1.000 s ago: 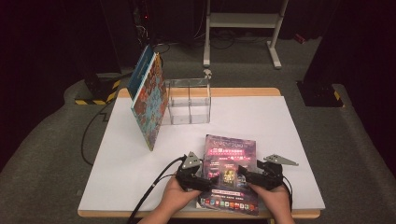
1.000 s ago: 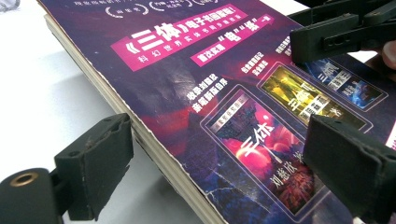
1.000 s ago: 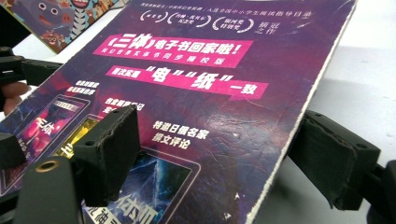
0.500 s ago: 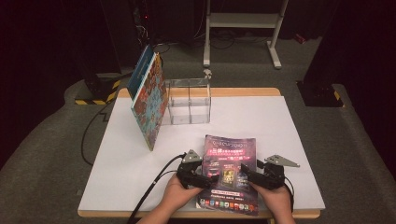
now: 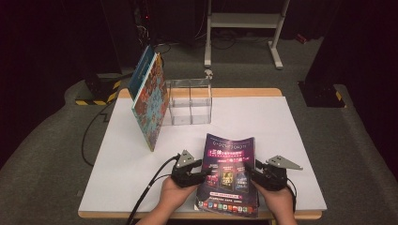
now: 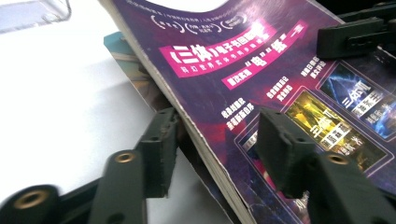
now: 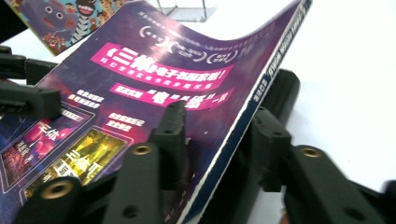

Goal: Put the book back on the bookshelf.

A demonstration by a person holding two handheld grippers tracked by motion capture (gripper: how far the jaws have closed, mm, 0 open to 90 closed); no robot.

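A purple magazine (image 5: pixel 229 176) lies near the front edge of the desk (image 5: pixel 291 122), a little right of its middle, with its far end curling up off the white top. The left gripper (image 5: pixel 202 175) has just been closing on the magazine's left edge: in the left gripper view one jaw sits under the pages and the other on the cover, clamped on it. The right gripper (image 5: pixel 248 171) has likewise just been closing on the spine side; in the right gripper view one jaw lies on the cover and the other seems pressed to the underside, though that contact is partly hidden. A colourful picture book (image 5: pixel 150 104) stands tilted near the desk's back-left corner, just beside a clear plastic box (image 5: pixel 190 101) at the back edge.
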